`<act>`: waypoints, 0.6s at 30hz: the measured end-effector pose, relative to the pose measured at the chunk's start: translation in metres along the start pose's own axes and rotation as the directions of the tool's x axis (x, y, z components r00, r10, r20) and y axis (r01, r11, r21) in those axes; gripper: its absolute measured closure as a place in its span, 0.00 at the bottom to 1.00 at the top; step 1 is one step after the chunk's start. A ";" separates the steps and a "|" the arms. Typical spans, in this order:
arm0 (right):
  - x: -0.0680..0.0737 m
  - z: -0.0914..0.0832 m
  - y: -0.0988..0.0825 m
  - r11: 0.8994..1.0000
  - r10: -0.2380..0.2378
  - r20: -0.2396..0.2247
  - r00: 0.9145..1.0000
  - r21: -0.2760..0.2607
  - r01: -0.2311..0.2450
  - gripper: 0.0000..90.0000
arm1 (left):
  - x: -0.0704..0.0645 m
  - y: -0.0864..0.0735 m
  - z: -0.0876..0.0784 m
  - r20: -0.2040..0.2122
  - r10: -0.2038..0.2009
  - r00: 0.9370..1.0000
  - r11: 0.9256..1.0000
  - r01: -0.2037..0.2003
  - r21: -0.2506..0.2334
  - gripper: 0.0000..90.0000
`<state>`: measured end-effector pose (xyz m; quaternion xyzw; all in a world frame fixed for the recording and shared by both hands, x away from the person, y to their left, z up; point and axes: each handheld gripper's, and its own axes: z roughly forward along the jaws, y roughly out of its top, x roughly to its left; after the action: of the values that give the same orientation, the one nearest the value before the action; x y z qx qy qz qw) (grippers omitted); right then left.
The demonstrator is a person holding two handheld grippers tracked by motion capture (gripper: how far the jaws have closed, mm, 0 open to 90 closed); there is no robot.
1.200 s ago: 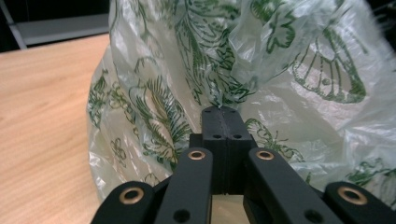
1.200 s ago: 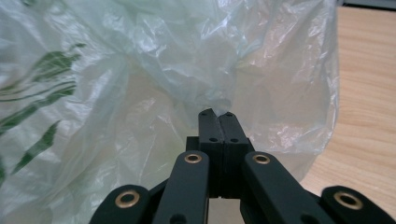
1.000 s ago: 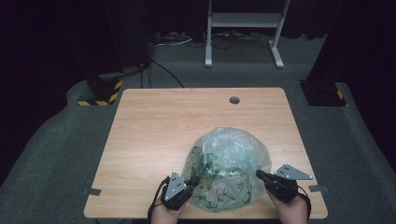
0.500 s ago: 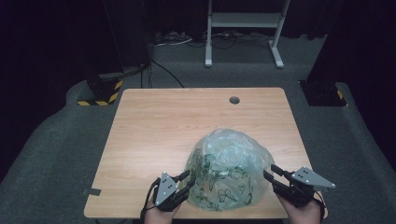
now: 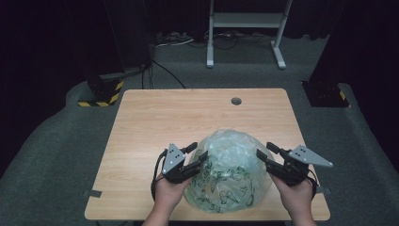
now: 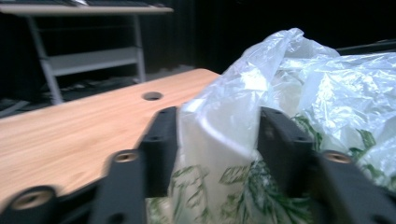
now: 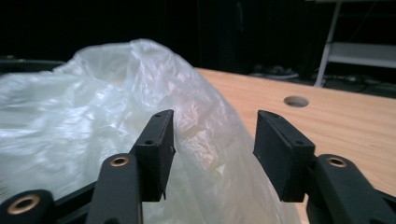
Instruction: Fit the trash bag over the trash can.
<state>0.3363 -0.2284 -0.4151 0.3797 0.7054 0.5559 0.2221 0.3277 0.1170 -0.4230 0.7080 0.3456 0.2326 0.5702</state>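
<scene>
A puffed-up clear plastic bag (image 5: 230, 165) printed with green leaves sits on the near right part of the wooden table (image 5: 164, 117). My left gripper (image 5: 199, 151) is at the bag's left flank. Its jaws have just been opening, and in the left gripper view a bulging fold of the bag (image 6: 219, 126) lies in the gap of the left gripper (image 6: 217, 140). My right gripper (image 5: 264, 149) is at the bag's right flank. Its jaws have also just been opening. In the right gripper view the bag (image 7: 93, 116) lies against one jaw of the right gripper (image 7: 212, 140) and leaves a gap to the other.
A round cable hole (image 5: 236, 101) is near the table's far edge. Behind the table stand a white metal frame (image 5: 244, 21), a yellow-and-black striped block (image 5: 101, 92) at the left and a dark box (image 5: 324, 92) at the right. Cables lie on the grey floor.
Both grippers went from shut to open and rose from the table's front edge up along the bag's sides. The bag stands a little fuller.
</scene>
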 end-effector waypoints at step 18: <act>-0.016 0.041 -0.024 0.987 -0.035 0.007 0.999 0.156 0.033 1.00 | 0.026 -0.038 0.047 -0.077 -0.070 0.995 0.977 0.084 0.195 1.00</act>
<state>0.3691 -0.2180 -0.4513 0.3865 0.7520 0.4933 0.2046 0.3701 0.1102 -0.4731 0.7389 0.4139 0.1991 0.4930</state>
